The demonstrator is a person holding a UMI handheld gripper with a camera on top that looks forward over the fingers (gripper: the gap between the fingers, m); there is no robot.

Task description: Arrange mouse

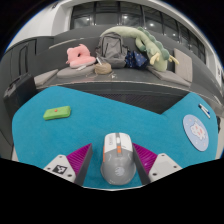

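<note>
A grey and white mouse (116,160) with an orange stripe lies on the teal mat (60,140), its front end pointing away from me. It stands between the fingers of my gripper (116,150). The gripper is open: the left pink pad (84,160) shows a strip of teal between itself and the mouse, while the right pad (146,158) sits close to the mouse's side. The mouse rests on the mat by its own weight.
A small green block (55,112) lies on the mat ahead to the left. A round white and blue item (196,130) sits to the right. Beyond the mat's far edge a grey surface (60,85) carries a pink plush (78,55), a grey bag (112,45) and green cloth (150,45).
</note>
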